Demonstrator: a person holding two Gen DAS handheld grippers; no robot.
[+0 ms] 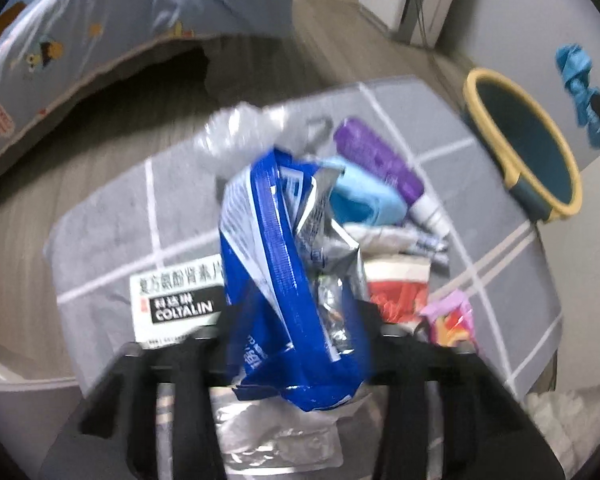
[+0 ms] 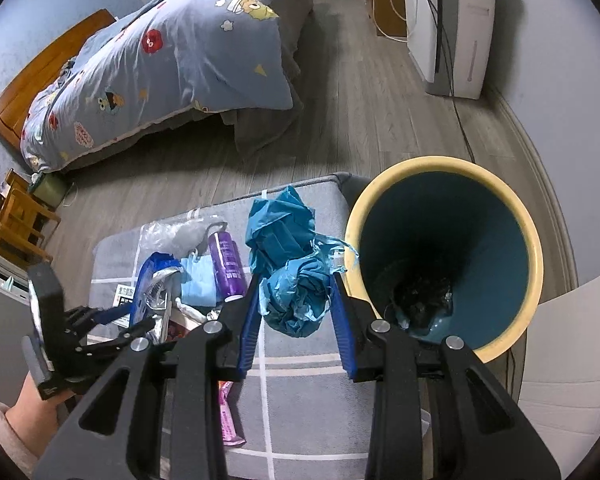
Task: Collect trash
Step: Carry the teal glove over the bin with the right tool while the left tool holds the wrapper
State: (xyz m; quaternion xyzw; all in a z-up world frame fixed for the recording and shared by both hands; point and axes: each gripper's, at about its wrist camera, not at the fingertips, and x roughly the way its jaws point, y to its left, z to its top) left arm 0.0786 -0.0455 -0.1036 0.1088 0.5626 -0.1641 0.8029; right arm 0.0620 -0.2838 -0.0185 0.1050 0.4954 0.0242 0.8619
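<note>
Right wrist view had the right gripper (image 2: 296, 312) clamped on a crumpled blue plastic bag (image 2: 292, 280), wad pinched between the two blue pads, jaws only part way apart because the bag filled the gap. Just right of those jaws sat the trash bin (image 2: 538, 264), yellow rim, teal inside, with some dark stuff at the bottom. Under the jaws was a grey checked cloth (image 2: 300, 400) with a pink wrapper (image 2: 230, 416) lying on it. Off to the left of the jaws the left gripper (image 2: 140, 320) was in a person's hand (image 2: 32, 404), nosed down into the litter pile.

Left wrist view was blurry, but the left gripper (image 1: 296, 344) had a blue and silver foil packet (image 1: 284, 280) standing up between its jaws. Pads looked pressed against it, so I'd call it gripped. Left of the jaws lay a white Coltalin medicine box (image 1: 176, 304), right of them a red and white wrapper (image 1: 396, 288). Past the jaws: a light blue face mask (image 1: 360, 200), a purple bottle (image 1: 380, 160) and clear crumpled plastic (image 1: 236, 136). Further out, the bed with its cartoon duvet (image 1: 100, 40).
</note>
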